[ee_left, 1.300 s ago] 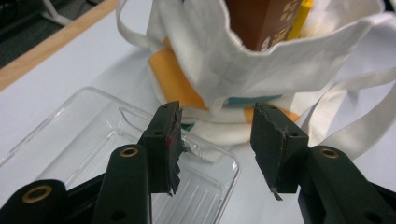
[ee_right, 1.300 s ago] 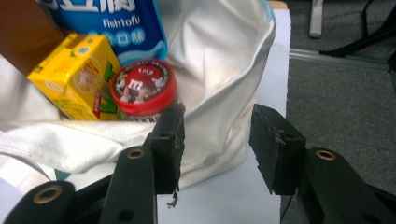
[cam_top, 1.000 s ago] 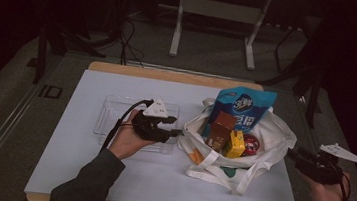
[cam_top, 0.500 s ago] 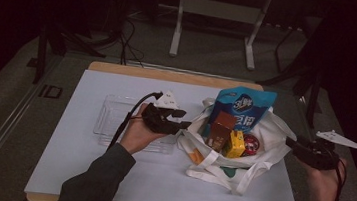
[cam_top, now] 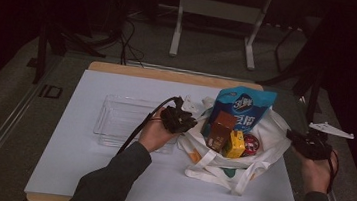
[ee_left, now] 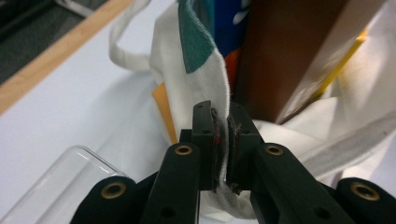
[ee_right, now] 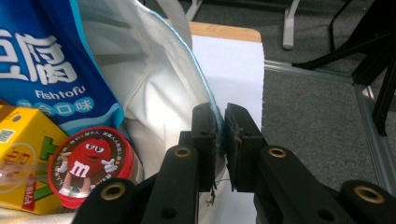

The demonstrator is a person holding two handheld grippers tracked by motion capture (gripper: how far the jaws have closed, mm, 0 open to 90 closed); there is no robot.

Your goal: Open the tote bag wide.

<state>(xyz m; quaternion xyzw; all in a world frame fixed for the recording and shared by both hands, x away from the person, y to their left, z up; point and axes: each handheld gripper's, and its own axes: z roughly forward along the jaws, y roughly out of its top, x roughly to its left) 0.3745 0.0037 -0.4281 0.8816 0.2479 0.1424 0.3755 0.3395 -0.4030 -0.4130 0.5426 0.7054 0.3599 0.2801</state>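
White cloth tote bag (cam_top: 261,154) sits on the table's (cam_top: 83,171) right half, full of snacks. Having just closed, the left gripper (ee_left: 223,140) pinches its near rim, and the right gripper (ee_right: 220,140) pinches the blue-edged far rim.

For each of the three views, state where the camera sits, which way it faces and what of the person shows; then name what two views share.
High view: above the near edge, facing forward and down on the table; forearms, left gripper, right gripper.
Left gripper view: on the left gripper, along jaws shut on the tote bag rim, brown carton behind.
Right gripper view: on the right gripper, along jaws shut on the bag's other rim, beside the candy tub.
Shared: the bag and blue pouch.
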